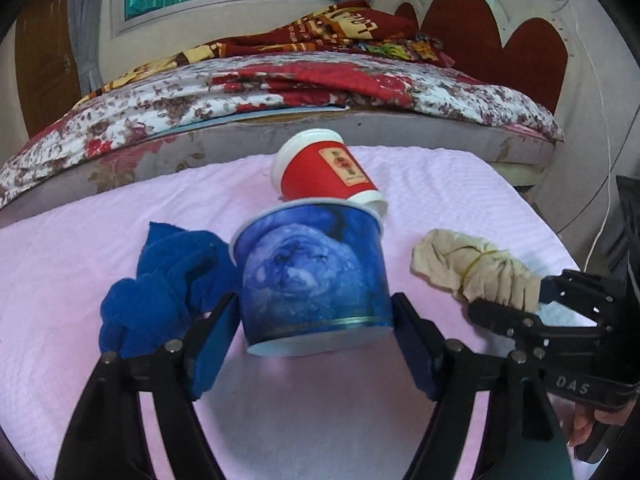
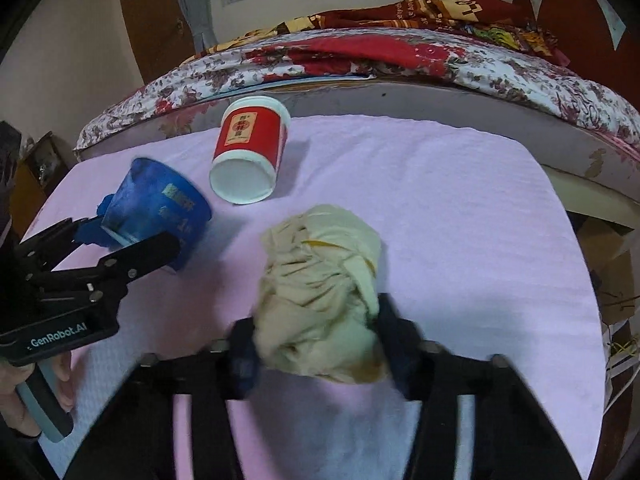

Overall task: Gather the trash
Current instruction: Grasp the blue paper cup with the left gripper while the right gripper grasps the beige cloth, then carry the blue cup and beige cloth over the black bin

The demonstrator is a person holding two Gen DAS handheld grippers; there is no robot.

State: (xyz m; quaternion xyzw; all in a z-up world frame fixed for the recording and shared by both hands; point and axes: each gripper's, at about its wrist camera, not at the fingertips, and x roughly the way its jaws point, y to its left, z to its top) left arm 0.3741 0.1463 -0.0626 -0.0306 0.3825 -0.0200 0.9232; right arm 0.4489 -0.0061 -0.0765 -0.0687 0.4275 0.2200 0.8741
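Observation:
My left gripper (image 1: pixel 316 340) is shut on a blue paper bowl (image 1: pixel 312 276), tilted and lifted off the pink cloth; it also shows in the right wrist view (image 2: pixel 160 208). My right gripper (image 2: pixel 320 352) is shut on a beige crumpled rag (image 2: pixel 320 292) tied with a rubber band; the rag also shows in the left wrist view (image 1: pixel 476 268). A red paper cup (image 1: pixel 324 168) lies on its side behind the bowl, open end toward me in the right wrist view (image 2: pixel 248 152). A blue cloth (image 1: pixel 164 284) lies left of the bowl.
The pink cloth (image 1: pixel 420 184) covers the table. A bed with a floral quilt (image 1: pixel 160 100) runs along the table's far edge. A red headboard (image 1: pixel 492 28) stands at the right. A cardboard box (image 2: pixel 612 264) sits beyond the table's right edge.

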